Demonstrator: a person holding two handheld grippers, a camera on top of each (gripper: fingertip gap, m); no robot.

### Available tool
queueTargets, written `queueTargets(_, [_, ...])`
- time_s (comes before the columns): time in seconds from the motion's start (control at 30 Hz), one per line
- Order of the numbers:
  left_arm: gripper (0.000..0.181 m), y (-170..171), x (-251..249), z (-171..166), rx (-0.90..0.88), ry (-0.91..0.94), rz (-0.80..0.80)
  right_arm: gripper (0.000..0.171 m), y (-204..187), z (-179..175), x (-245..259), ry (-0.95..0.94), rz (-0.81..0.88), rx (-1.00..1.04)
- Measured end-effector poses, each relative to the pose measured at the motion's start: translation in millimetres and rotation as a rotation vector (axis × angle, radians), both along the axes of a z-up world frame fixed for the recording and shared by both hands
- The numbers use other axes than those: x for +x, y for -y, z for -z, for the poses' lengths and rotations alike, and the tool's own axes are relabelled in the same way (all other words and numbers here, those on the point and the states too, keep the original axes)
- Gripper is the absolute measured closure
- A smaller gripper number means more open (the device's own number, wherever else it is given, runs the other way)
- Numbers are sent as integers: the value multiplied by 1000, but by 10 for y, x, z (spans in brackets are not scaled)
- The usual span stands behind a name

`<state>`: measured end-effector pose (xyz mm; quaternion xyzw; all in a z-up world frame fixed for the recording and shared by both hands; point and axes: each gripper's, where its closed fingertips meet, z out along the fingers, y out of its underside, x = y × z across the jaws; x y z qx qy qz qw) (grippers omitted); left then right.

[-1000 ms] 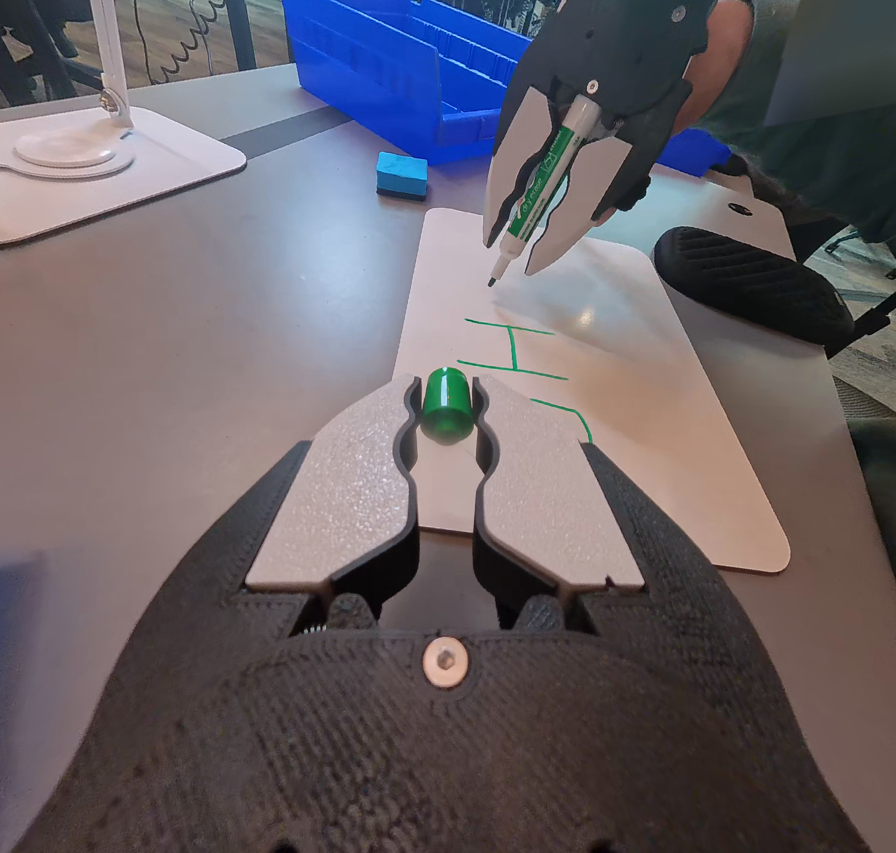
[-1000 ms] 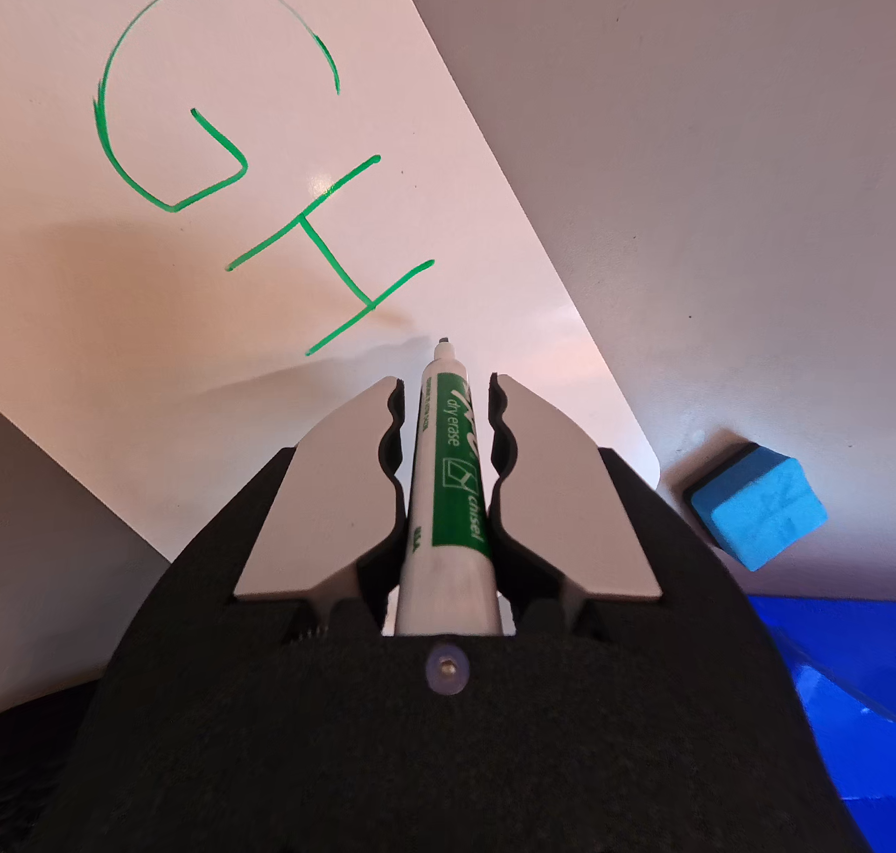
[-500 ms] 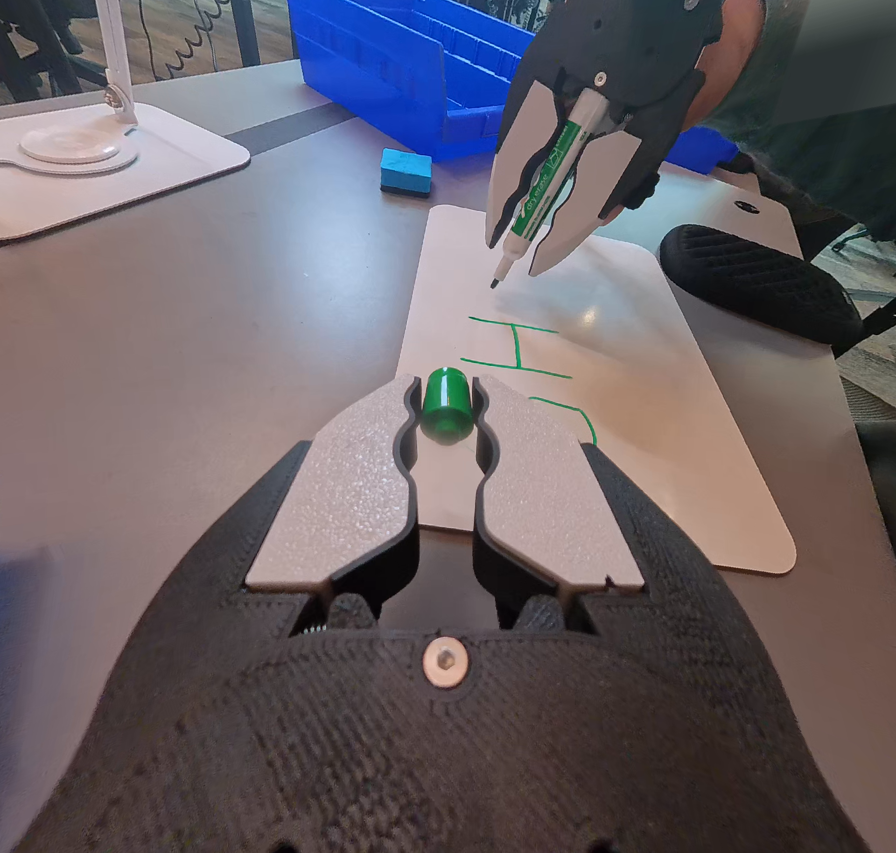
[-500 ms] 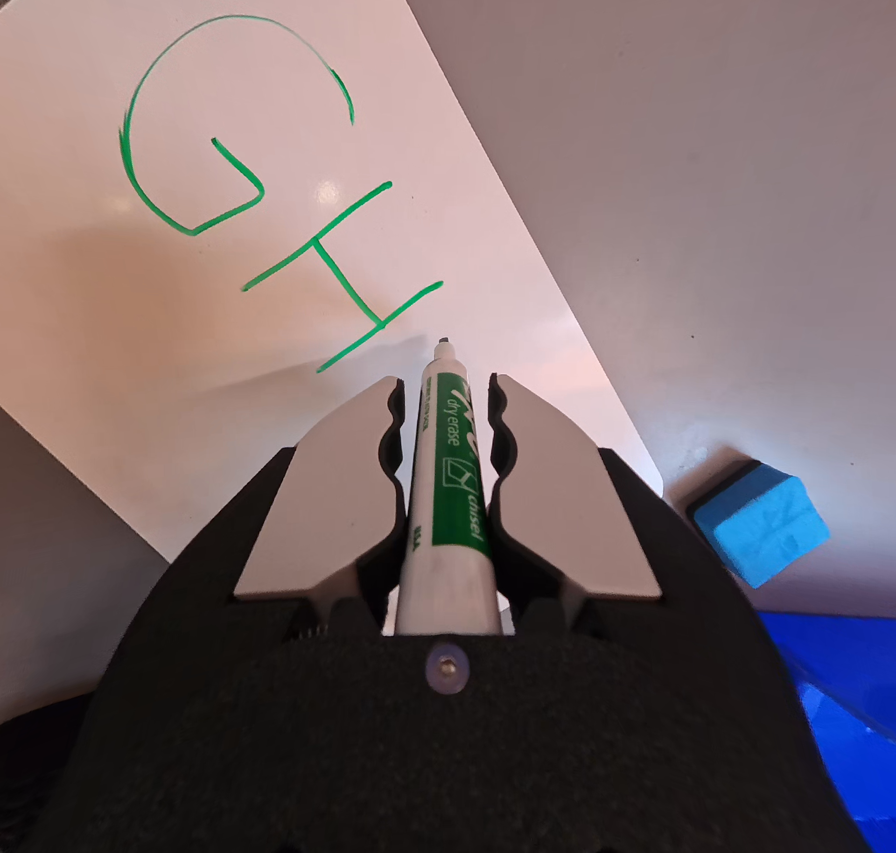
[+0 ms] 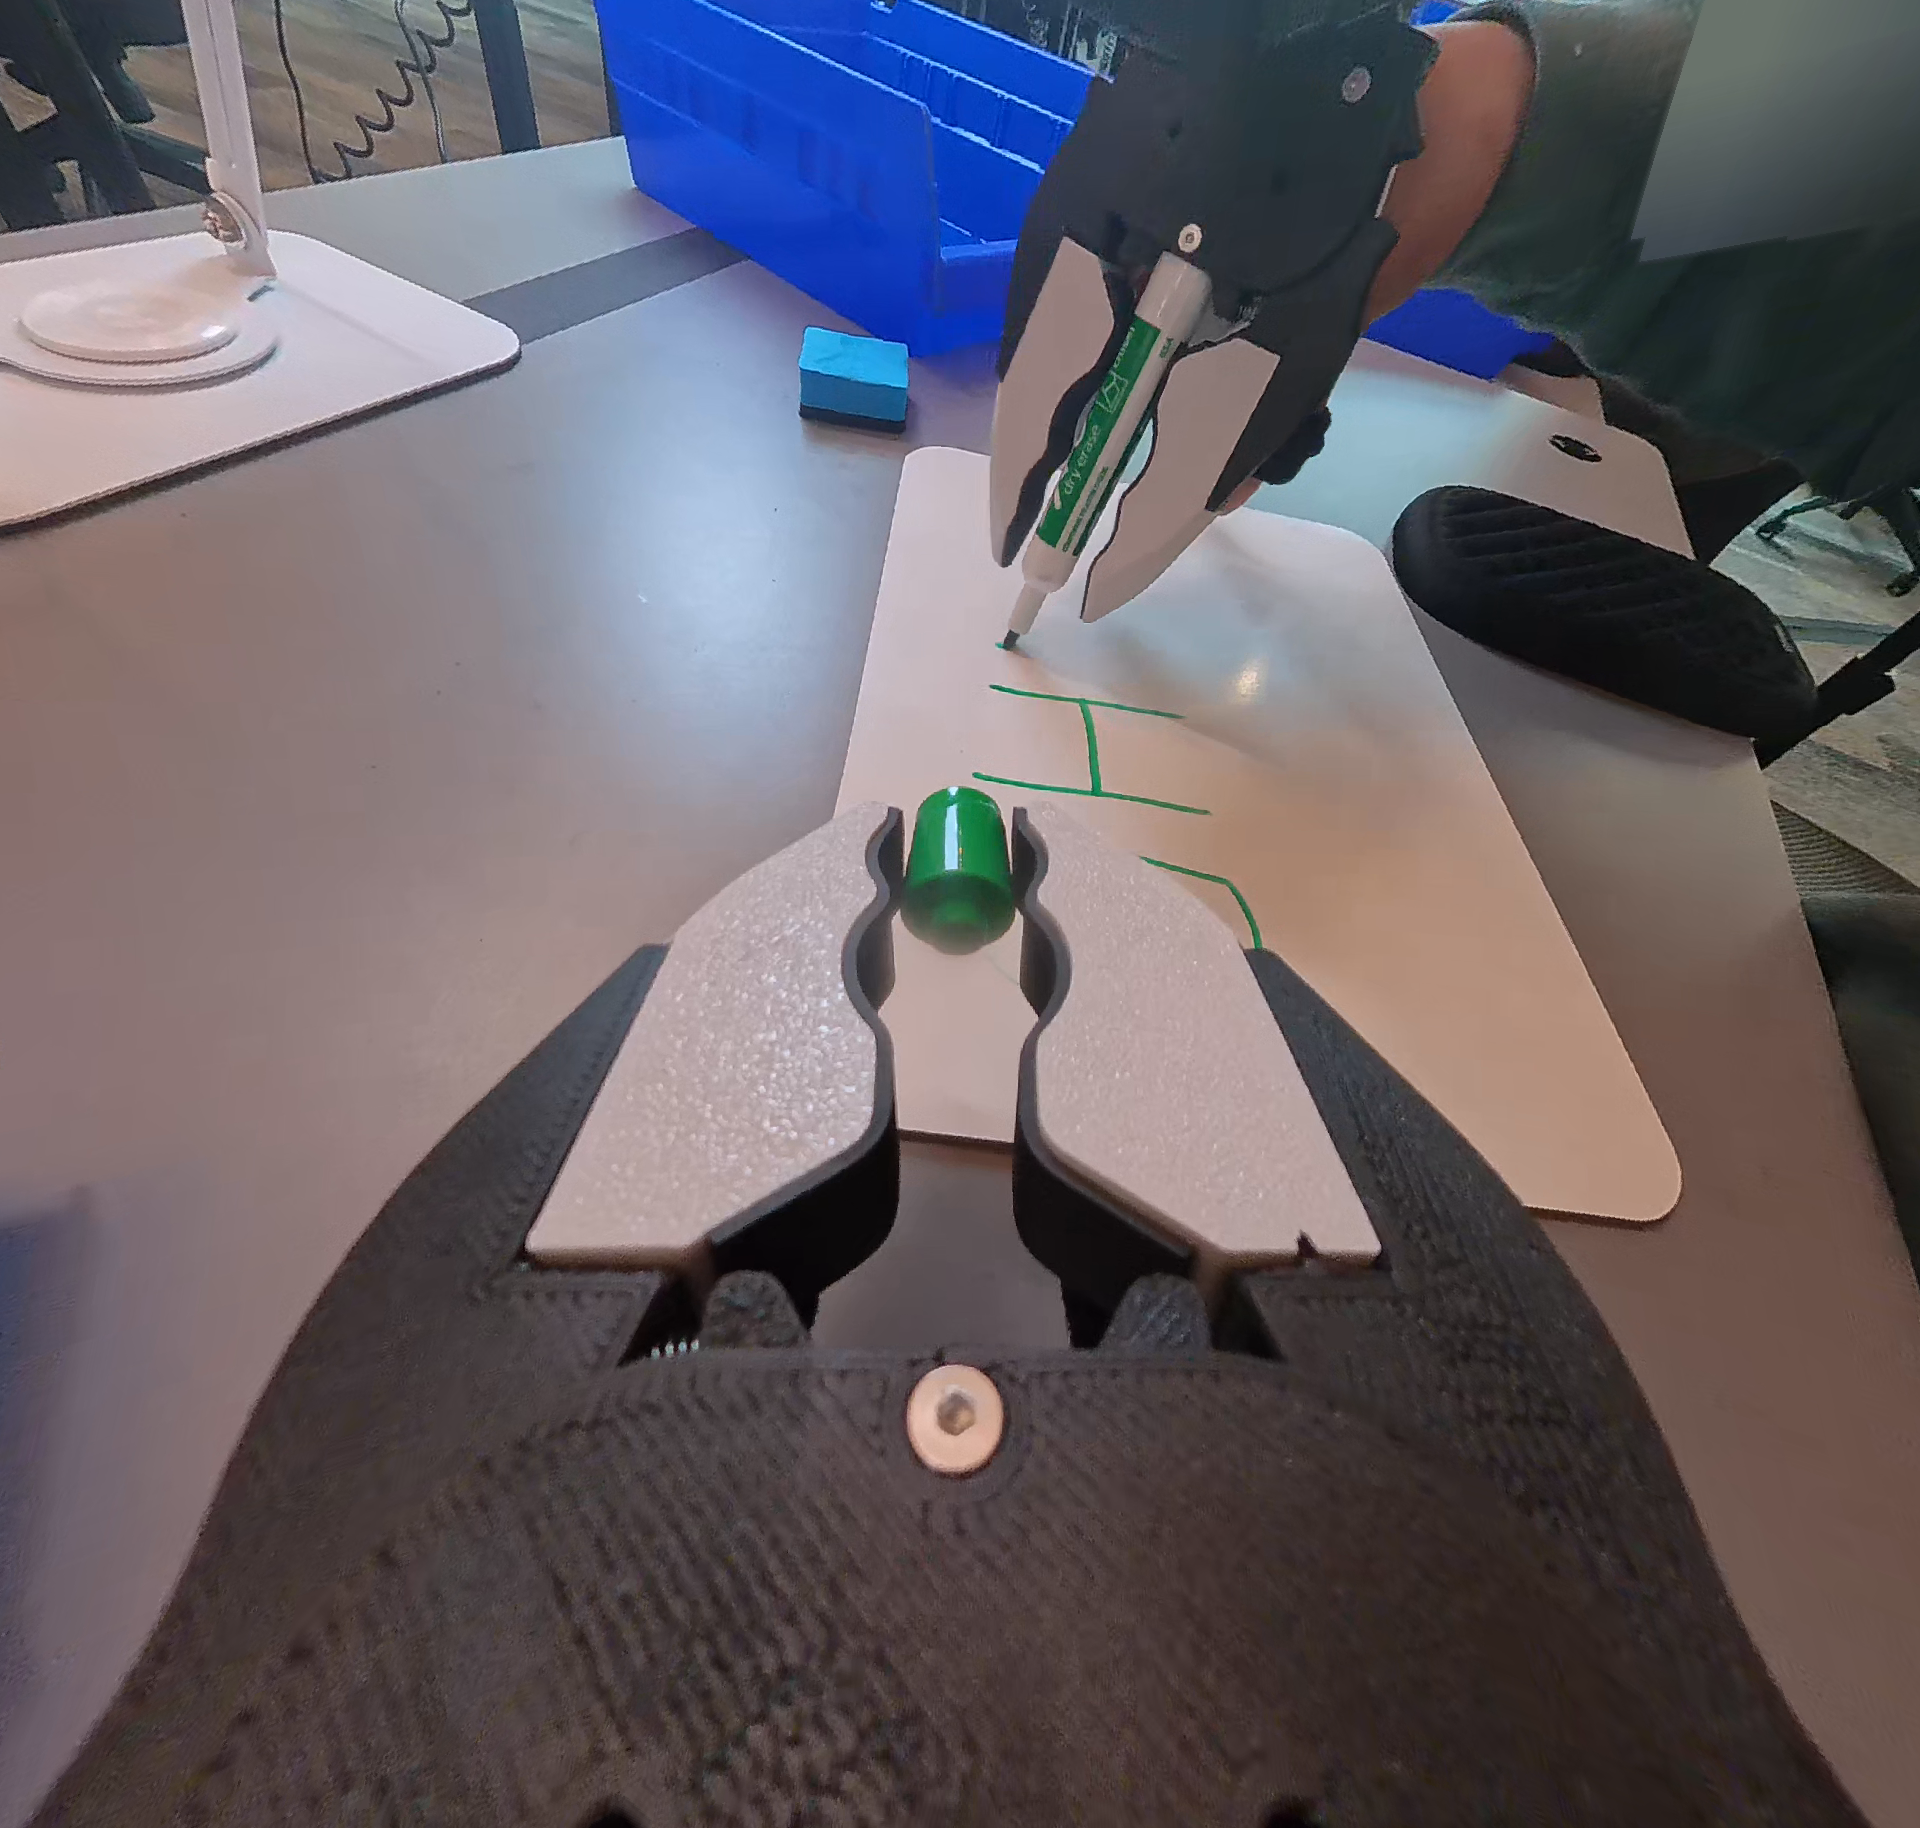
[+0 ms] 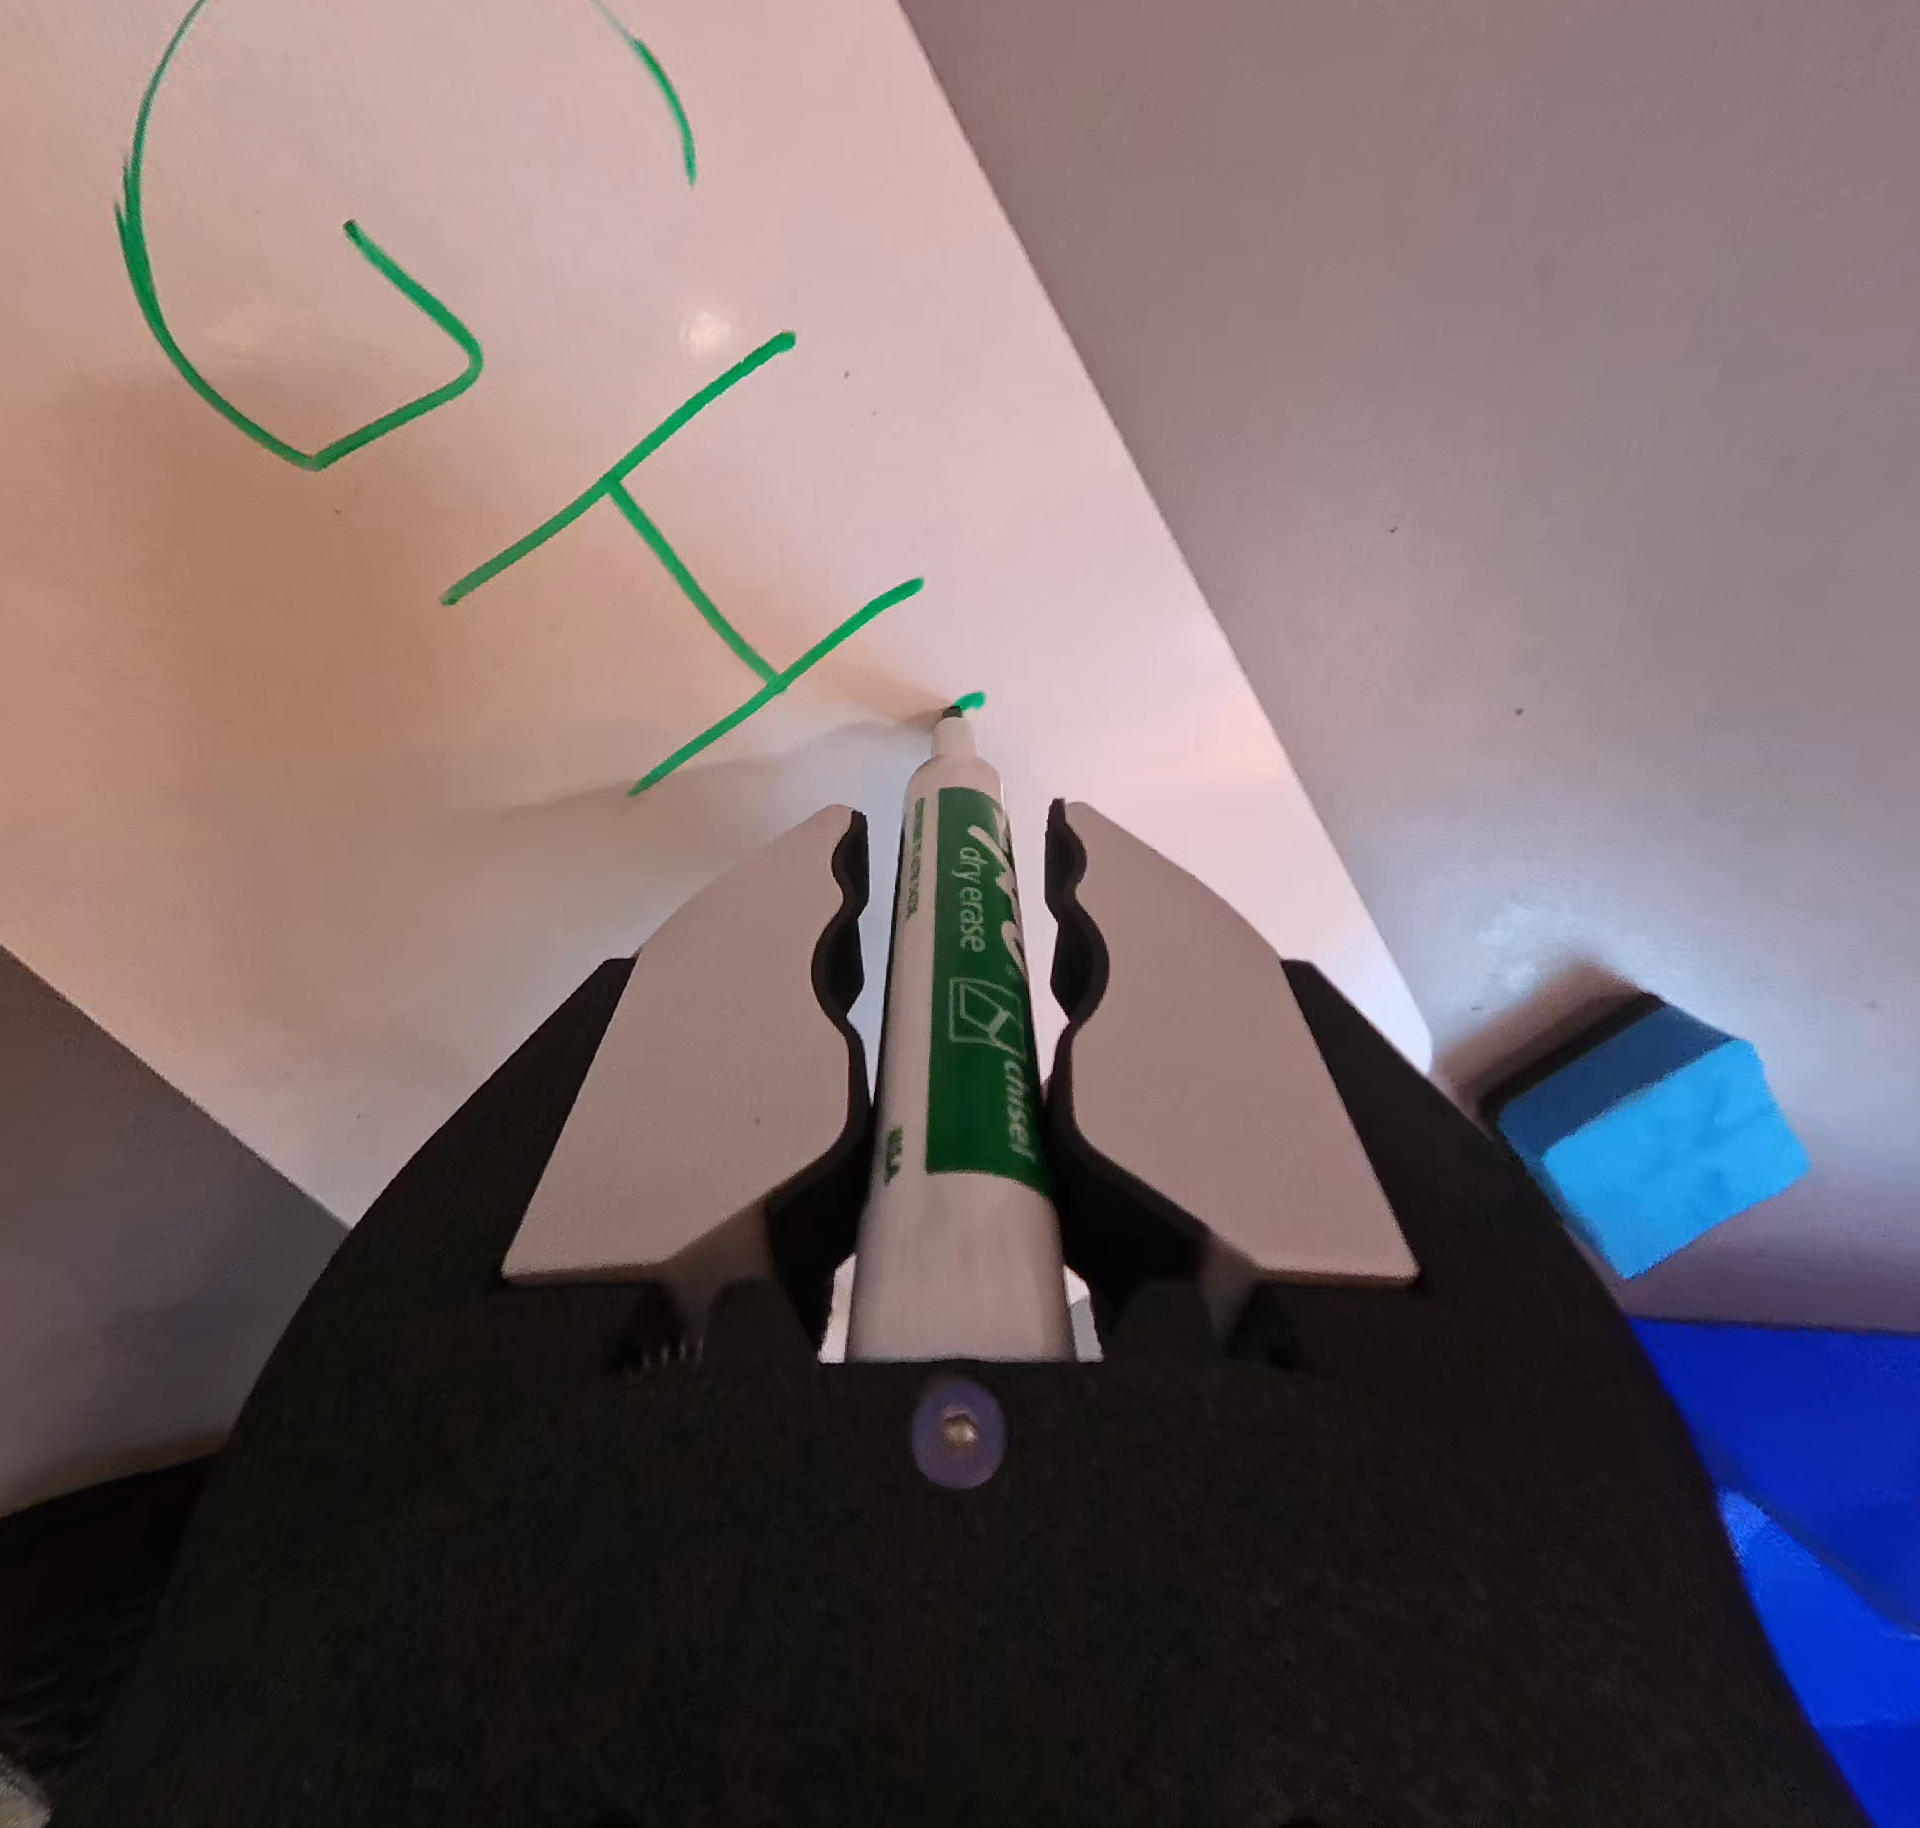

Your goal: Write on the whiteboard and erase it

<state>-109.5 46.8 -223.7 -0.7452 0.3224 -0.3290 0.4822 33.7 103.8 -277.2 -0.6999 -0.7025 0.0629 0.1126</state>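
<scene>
right gripper (image 6: 951,822): fingers pinching the marker (image 6: 961,1030), tip touching the whiteboard (image 5: 1299,895)
left gripper (image 5: 951,833): fingers pinching the green cap (image 5: 956,885), hiding part of the writing
eraser (image 5: 854,376): on tabletop (image 5: 416,739), past the board's far end

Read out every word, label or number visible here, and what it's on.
Whiteboard: large green handwritten letters, legible; I don't repeat writing.
Marker: green printed label, legible, not repeated; side fine print too small.
Green cap, blue eraser, blue bin: no writing visible.

Eraser (image 5: 853,378) beyond whiteboard (image 5: 1351,947), before bin (image 5: 831,147).
</scene>
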Motion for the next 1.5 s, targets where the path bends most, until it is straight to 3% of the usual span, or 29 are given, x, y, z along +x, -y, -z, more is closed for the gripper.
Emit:
queueTargets(0.33, [162,12,28,20,-3,-8,10,138,465,-11,348,47,-13,-50])
queueTargets(0.6, [162,-5,3,33,0,-18,-3,138,124,-137,47,-93,28,1])
queueTargets(0.93, [162,1,-1,3,5,-10,1,138,56,-38,-199,-113,-2,-26])
queueTargets(1.37, [162,1,0,8,5,-13,1,138,-159,6,136,-58,77,2])
queueTargets(1.5, [162,1,4,23,2,-17,2,138,-41,-89,108,-115,70,-21])
